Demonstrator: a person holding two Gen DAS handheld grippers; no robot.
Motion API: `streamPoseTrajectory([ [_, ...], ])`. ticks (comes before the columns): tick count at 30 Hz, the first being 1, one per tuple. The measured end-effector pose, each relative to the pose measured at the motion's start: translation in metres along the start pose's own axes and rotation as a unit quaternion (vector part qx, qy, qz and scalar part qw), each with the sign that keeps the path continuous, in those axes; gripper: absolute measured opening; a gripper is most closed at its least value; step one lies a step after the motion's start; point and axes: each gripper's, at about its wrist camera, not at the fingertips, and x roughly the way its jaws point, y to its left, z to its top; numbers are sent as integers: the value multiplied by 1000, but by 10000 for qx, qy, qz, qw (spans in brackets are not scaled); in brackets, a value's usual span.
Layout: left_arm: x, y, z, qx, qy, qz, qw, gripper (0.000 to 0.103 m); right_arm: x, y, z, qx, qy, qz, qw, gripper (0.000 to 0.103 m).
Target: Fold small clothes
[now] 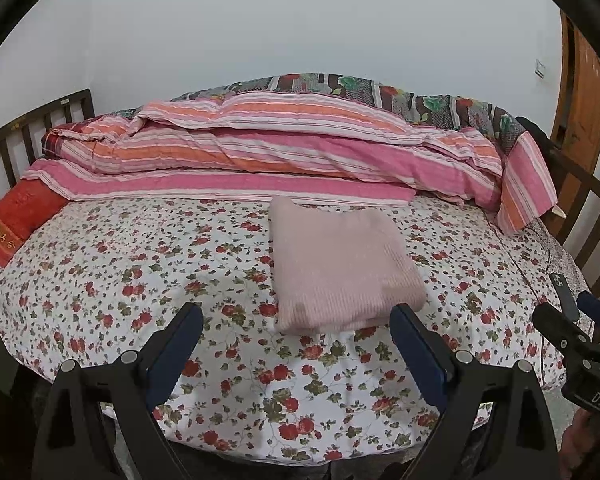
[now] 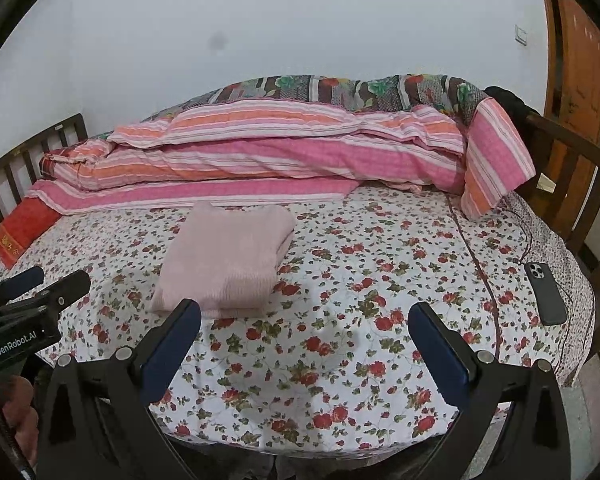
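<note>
A pale pink knitted garment (image 1: 340,268) lies folded into a neat rectangle on the flowered bed sheet (image 1: 140,280); in the right wrist view the same pink garment (image 2: 228,256) sits left of centre. My left gripper (image 1: 298,316) hovers open above the sheet just in front of the garment, holding nothing. My right gripper (image 2: 306,312) is open too, above bare sheet to the right of the garment. Each gripper shows at the edge of the other's view: the right gripper (image 1: 572,312) and the left gripper (image 2: 48,276).
A pink and orange striped quilt (image 1: 280,152) is heaped along the far side of the bed against the wall. A red pillow (image 1: 16,220) lies far left. A dark phone (image 2: 546,292) rests near the sheet's right edge. Wooden rails (image 2: 588,184) bound both ends.
</note>
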Motion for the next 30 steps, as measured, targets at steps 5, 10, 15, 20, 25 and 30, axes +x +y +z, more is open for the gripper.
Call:
streamPoseTrajectory([
  [5, -1, 0, 1, 38, -25, 25, 10000, 95, -1, 1, 0, -1, -10, 24, 10000, 102],
  [10, -1, 1, 2, 52, -19, 11, 10000, 95, -1, 1, -1, 4, -15, 25, 10000, 102],
  [15, 0, 1, 1, 41, -20, 6, 10000, 95, -1, 1, -1, 0, -10, 28, 10000, 102],
  [20, 0, 0, 1, 51, -17, 13, 10000, 95, -1, 1, -1, 21, -11, 23, 10000, 102],
  [25, 1, 0, 1, 43, -8, 19, 10000, 95, 0, 1, -1, 1, -1, 16, 10000, 102],
  [30, 1, 0, 1, 49, -4, 34, 10000, 95, 0, 1, -2, 17, -2, 13, 10000, 102],
])
